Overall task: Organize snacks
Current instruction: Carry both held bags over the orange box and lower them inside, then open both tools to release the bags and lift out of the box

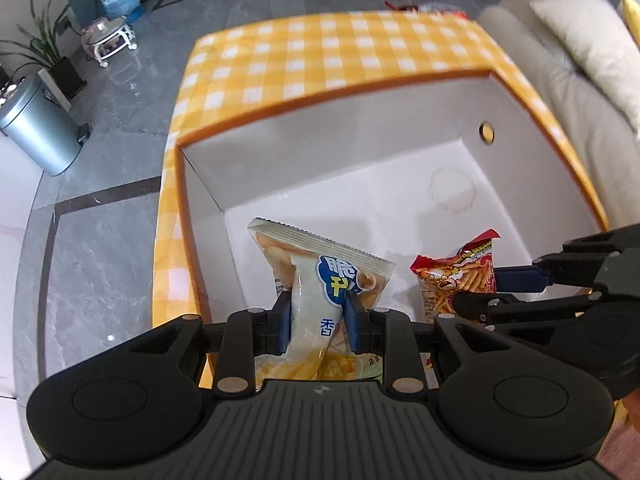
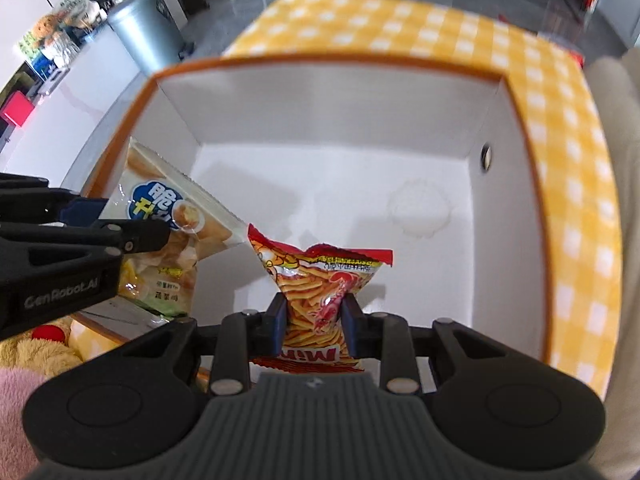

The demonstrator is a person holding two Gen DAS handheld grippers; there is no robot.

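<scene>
The left gripper [image 1: 317,314] pinches a pale crisp packet [image 1: 320,276] with blue Chinese lettering, held over the near-left corner of the white, orange-rimmed box [image 1: 332,132]. Beside it, the right gripper [image 2: 314,322] clamps a red shrimp-stick packet [image 2: 320,280], printed "Mimi" as best I can read. Most of the box floor ahead lies open. "GenRobot.AI" marks the left gripper.

the open white-walled cardboard box with orange rim [image 1: 400,120] sits on the yellow-and-white checked tablecloth [image 1: 320,52]. over its near-left part hangs the pale crinkly chip packet [image 1: 320,276]; the red shrimp-stick packet [image 2: 320,280] hangs just right of it, apart. a grey metal bin [image 1: 36,128] stands on the floor, well left.
</scene>
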